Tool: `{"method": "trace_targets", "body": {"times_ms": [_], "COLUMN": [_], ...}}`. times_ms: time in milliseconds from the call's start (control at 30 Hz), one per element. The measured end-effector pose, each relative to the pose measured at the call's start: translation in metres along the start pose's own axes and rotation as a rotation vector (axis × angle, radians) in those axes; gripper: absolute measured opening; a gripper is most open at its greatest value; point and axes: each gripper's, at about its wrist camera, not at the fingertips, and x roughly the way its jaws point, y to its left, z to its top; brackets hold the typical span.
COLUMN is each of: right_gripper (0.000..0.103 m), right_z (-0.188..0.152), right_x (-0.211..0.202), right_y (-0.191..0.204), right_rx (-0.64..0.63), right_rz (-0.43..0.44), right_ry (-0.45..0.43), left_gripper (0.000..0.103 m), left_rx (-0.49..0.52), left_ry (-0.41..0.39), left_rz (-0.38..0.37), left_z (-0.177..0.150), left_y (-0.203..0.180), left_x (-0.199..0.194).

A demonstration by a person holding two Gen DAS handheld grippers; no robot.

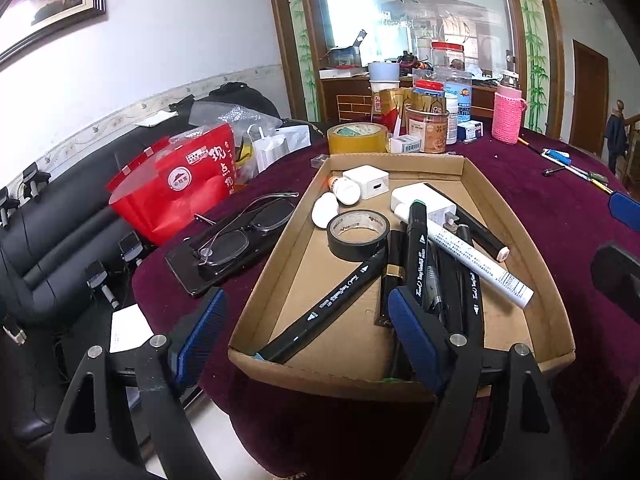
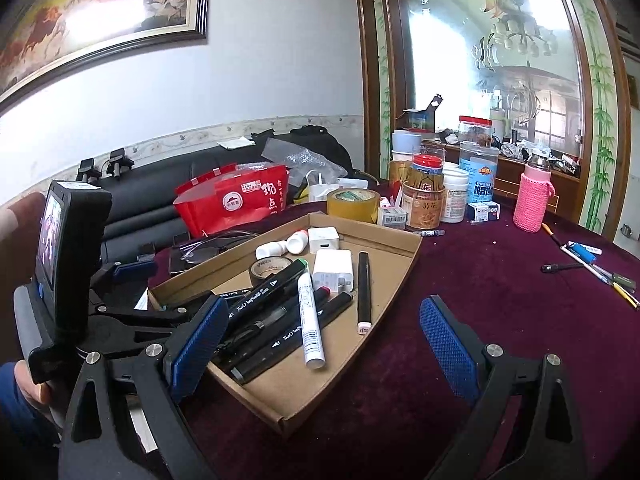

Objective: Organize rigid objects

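From the left wrist, the left claw [image 1: 308, 344] hangs spread wide and empty over the near edge of a shallow brown cardboard tray [image 1: 520, 216] on the maroon-clothed worktop [image 1: 540, 200]. In the tray lie black marker pens [image 1: 416, 248], a white tube [image 1: 480, 264], a black tape roll [image 1: 358, 234], white chargers [image 1: 368, 182] and small white bottles [image 1: 344, 190]. Spectacles [image 1: 248, 220] rest on a black phone left of the tray.

From the right wrist, the right claw [image 2: 320, 344] is spread, gripping nothing, straddling the tray's near right corner. Loose pens [image 2: 600, 268] lie well apart at far right.
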Motion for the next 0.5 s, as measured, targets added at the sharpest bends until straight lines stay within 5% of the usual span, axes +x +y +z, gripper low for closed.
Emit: {"method": "trace_targets", "body": {"times_ms": [500], "right_gripper": [0.095], "right_z": [-0.0018], "right_x": [0.0001], "right_y": [0.0048], "right_rx": [-0.022], "right_rz": [-0.003], "right_ry": [-0.001], "left_gripper": [0.083], "left_rx": [0.021], "left_ry": [-0.002], "left_rz": [0.012], "left_z": [-0.0057], "left_y": [-0.0034], "left_x": [0.0029]}}
